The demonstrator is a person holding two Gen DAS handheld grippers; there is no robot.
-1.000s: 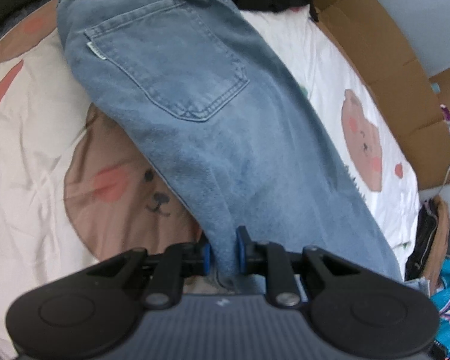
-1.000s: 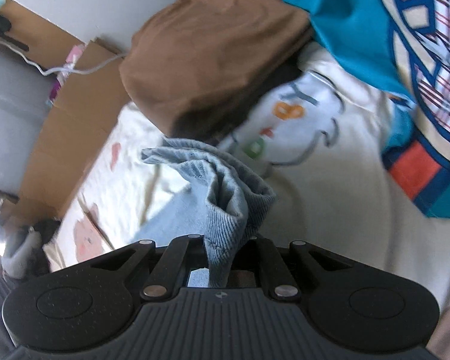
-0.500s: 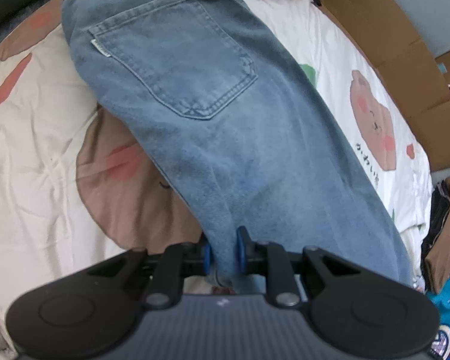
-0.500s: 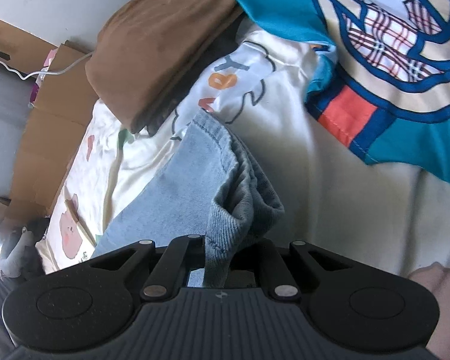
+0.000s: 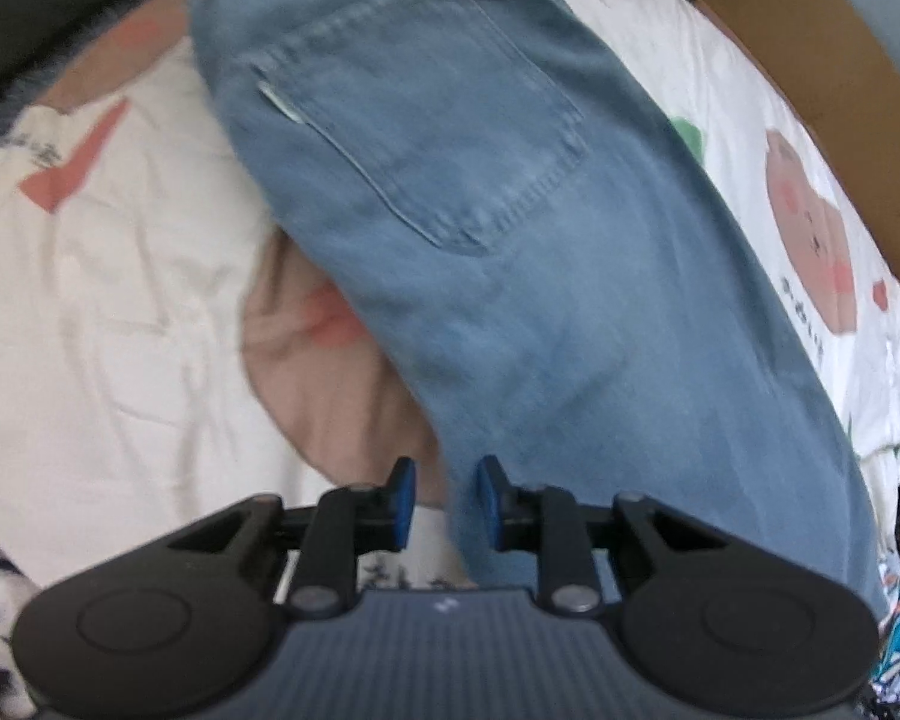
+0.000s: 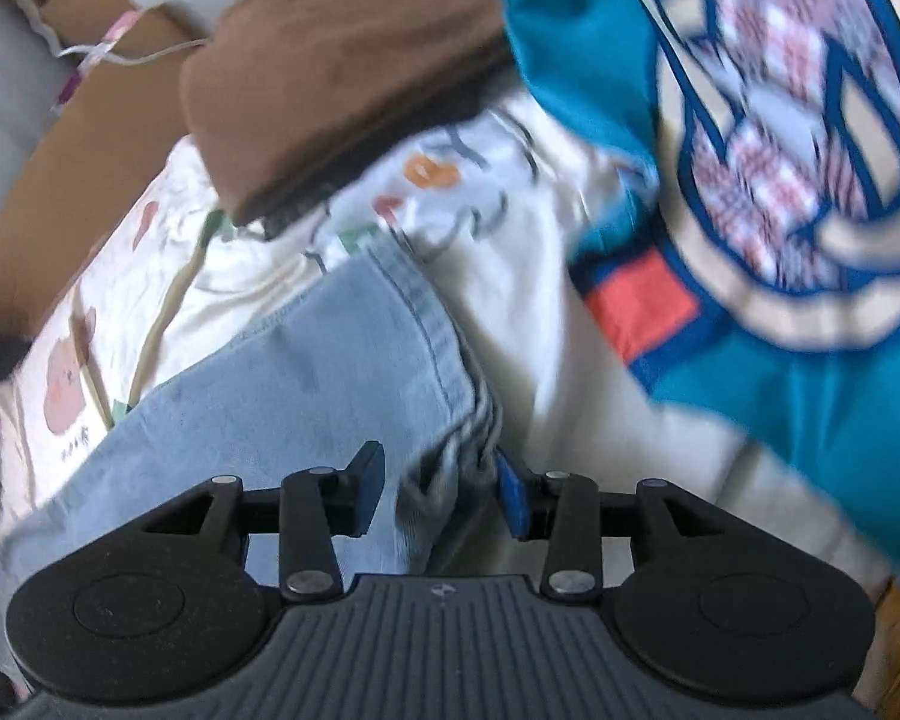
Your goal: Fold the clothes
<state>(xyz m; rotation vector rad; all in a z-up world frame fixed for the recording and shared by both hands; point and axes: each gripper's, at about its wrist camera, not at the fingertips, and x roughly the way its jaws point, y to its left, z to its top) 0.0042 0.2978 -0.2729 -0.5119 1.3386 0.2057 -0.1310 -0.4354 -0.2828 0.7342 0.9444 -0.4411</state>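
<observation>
Light blue jeans (image 5: 510, 252) lie flat on the bear-print bedsheet (image 5: 108, 276), back pocket up, stretching from the waistband at the top down to my left gripper (image 5: 441, 501). That gripper's blue pads stand apart, and the edge of the jeans lies loose beside the right pad. In the right wrist view the hem end of the jeans leg (image 6: 342, 360) rests on the sheet, its bunched cuff lying between the spread fingers of my right gripper (image 6: 441, 495), which is open.
A folded brown garment (image 6: 342, 66) lies just beyond the leg hem. A teal printed cloth (image 6: 780, 192) covers the right side. Flattened cardboard (image 5: 810, 72) lines the far edge of the bed. A white cable (image 6: 126, 54) runs over the cardboard.
Both grippers have opened and let go of the jeans. The leg end, held up bunched a second ago, now lies flat on the sheet.
</observation>
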